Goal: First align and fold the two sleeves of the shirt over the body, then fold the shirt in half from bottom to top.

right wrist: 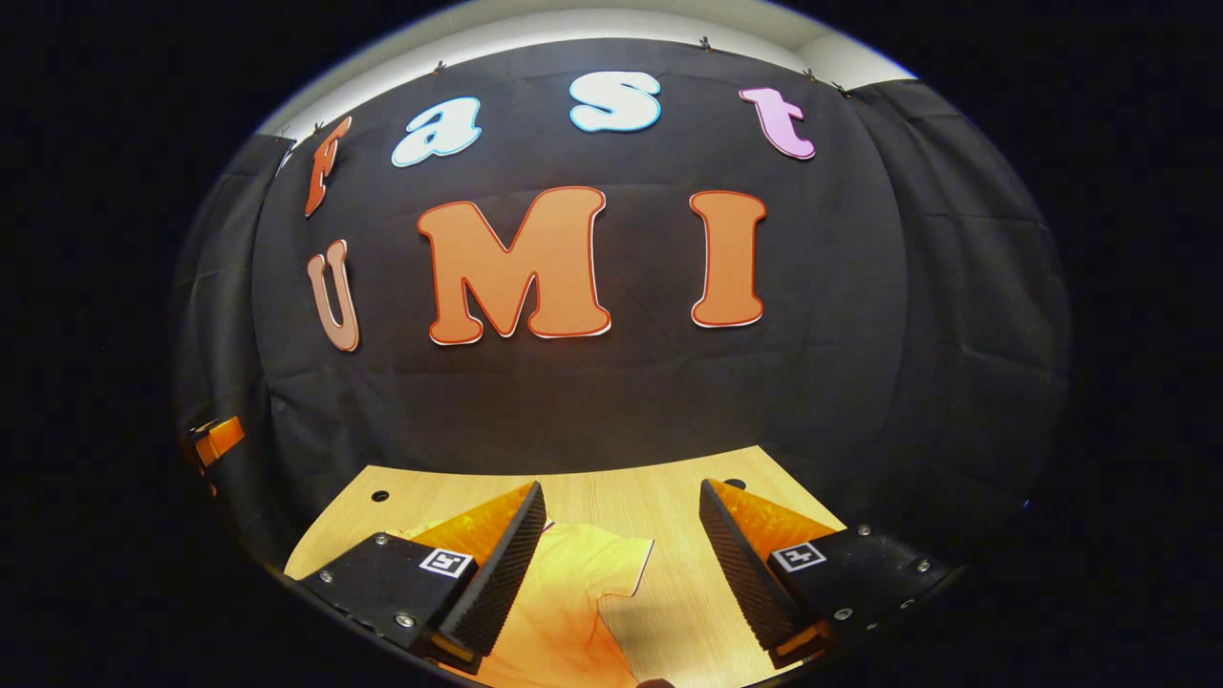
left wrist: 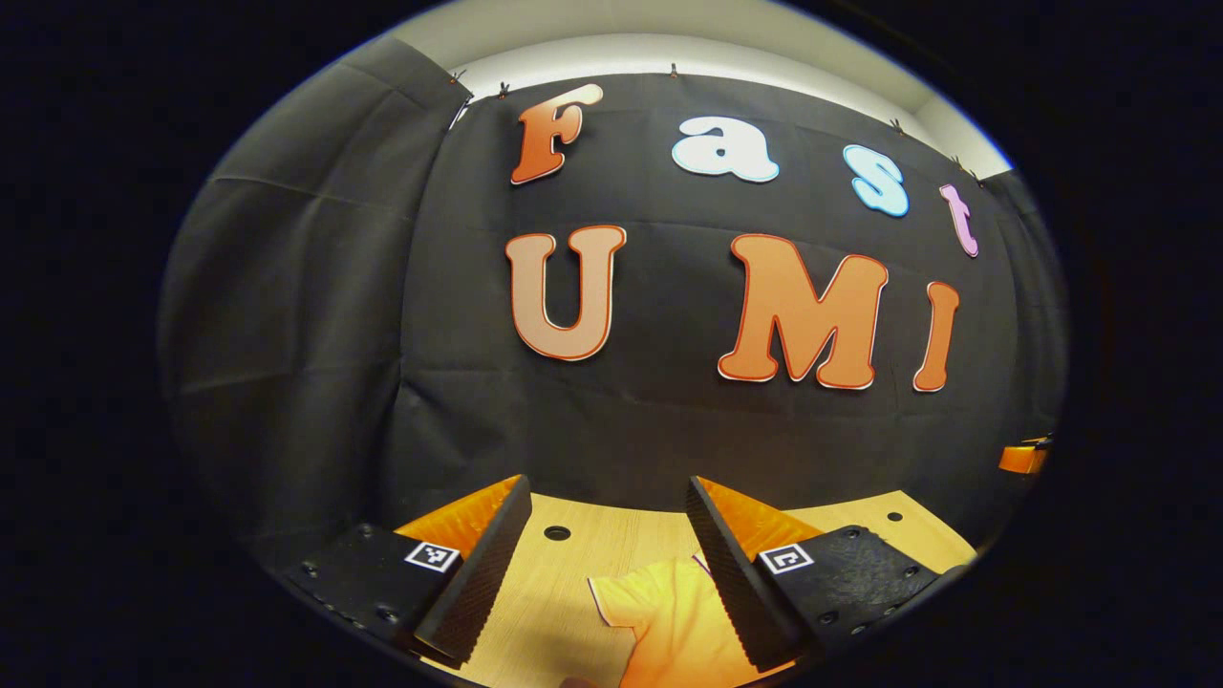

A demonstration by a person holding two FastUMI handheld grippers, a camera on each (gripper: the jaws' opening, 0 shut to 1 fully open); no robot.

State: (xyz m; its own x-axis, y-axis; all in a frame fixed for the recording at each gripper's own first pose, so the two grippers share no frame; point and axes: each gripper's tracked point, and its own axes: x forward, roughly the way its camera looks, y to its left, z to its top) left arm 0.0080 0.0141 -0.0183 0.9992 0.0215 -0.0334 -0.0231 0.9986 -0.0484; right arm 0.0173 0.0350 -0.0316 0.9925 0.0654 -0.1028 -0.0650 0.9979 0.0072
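Observation:
A yellow-orange shirt lies flat on the wooden table. In the left gripper view one sleeve (left wrist: 659, 607) spreads below and between my fingers, reaching under the right one. My left gripper (left wrist: 607, 530) hangs open above it, holding nothing. In the right gripper view the other sleeve (right wrist: 583, 583) lies beneath the left finger and the gap. My right gripper (right wrist: 621, 530) is open too, raised over the cloth with nothing in it.
The table (left wrist: 573, 554) ends close to the black booth wall and has small round holes (left wrist: 557, 532) near its back edge. Part of the other gripper (left wrist: 1022, 459) shows far right in the left view, and at far left (right wrist: 215, 440) in the right view.

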